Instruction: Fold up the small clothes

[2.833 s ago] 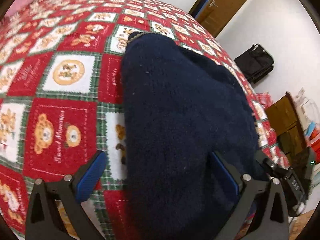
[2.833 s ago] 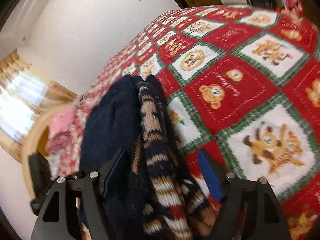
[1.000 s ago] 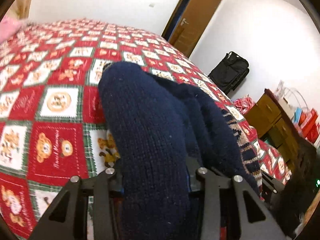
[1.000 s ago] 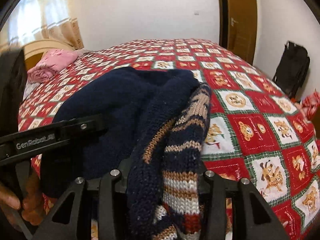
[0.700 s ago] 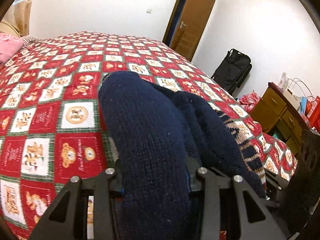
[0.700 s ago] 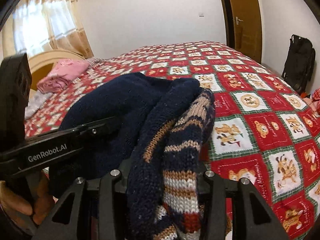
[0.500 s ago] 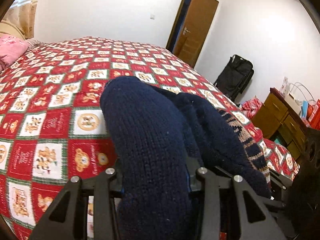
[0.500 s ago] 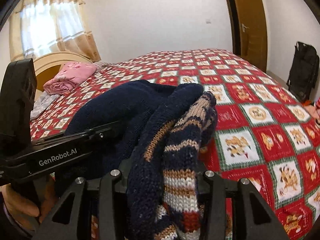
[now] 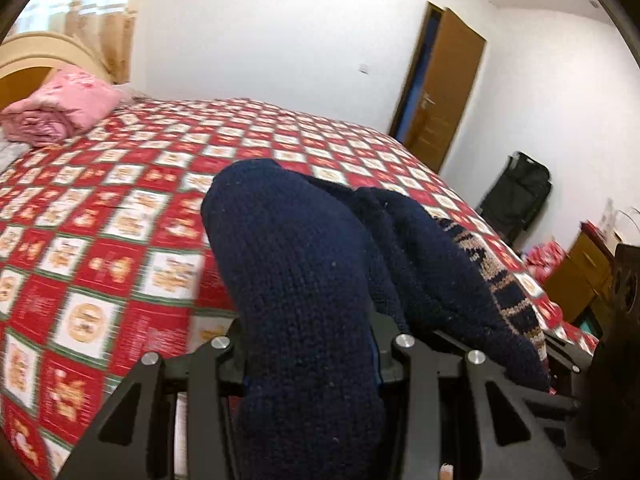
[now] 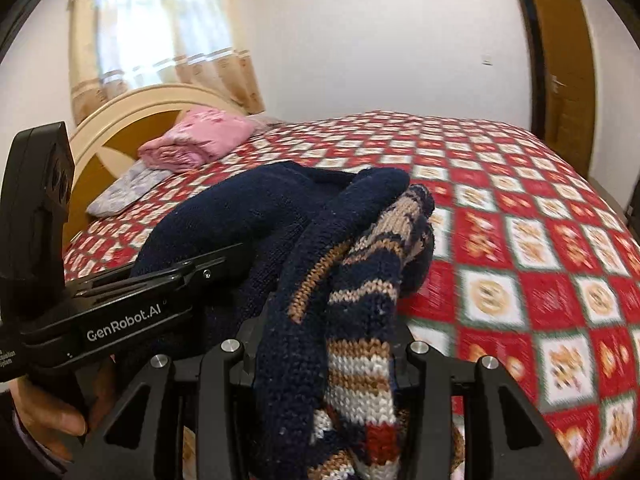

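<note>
Both grippers, left [image 9: 310,354] and right [image 10: 324,354], were clamped on the sweater [image 10: 280,216], which bulged up ahead of them over the bed [image 10: 520,208]. Thick knit could slip from either clamp or land bunched, and the fold would come out crooked.

Both grippers' fingertips are buried in the navy sweater [image 9: 304,280]; the blanket's [image 10: 520,248] motifs are smeared by blur.
</note>
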Demonstrator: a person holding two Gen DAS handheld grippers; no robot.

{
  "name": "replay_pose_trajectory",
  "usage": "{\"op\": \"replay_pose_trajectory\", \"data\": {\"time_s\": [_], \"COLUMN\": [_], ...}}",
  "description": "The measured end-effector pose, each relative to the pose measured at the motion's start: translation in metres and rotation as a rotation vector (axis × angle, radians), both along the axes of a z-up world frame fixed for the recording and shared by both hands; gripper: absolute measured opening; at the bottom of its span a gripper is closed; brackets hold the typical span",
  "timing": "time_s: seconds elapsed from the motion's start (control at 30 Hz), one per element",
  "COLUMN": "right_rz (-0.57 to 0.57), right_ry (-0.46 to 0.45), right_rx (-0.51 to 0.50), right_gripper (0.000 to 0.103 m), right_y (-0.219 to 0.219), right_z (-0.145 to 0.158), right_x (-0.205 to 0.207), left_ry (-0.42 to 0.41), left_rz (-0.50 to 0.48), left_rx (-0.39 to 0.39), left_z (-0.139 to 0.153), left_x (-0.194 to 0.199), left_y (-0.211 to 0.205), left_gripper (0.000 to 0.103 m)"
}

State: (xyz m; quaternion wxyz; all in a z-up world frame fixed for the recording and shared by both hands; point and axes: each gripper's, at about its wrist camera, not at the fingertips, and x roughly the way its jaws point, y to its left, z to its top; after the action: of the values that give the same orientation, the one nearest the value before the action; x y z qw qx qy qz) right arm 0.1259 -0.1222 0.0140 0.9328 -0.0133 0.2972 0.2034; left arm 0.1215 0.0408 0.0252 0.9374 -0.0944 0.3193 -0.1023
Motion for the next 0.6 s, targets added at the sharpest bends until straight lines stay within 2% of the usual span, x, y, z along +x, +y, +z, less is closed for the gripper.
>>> {"op": "replay_pose_trajectory", "data": {"time_s": [0.3, 0.6], "right_rz": [0.118, 0.148], "right_ry": [0.006, -0.007], "right_rx": [0.062, 0.092], "right_gripper": [0.044, 0.044], "right_y": [0.071, 0.111], "right_z": [-0.004, -0.026], "right_x": [0.058, 0.109], "left_ry": [-0.016, -0.035], "left_rz": [0.156, 0.242], "left_rx": [0.067, 0.123], "left_z": [0.005, -0.009], "left_x": [0.024, 0.058], "left_y": [0.063, 0.103], "left_gripper": [0.042, 0.042]}}
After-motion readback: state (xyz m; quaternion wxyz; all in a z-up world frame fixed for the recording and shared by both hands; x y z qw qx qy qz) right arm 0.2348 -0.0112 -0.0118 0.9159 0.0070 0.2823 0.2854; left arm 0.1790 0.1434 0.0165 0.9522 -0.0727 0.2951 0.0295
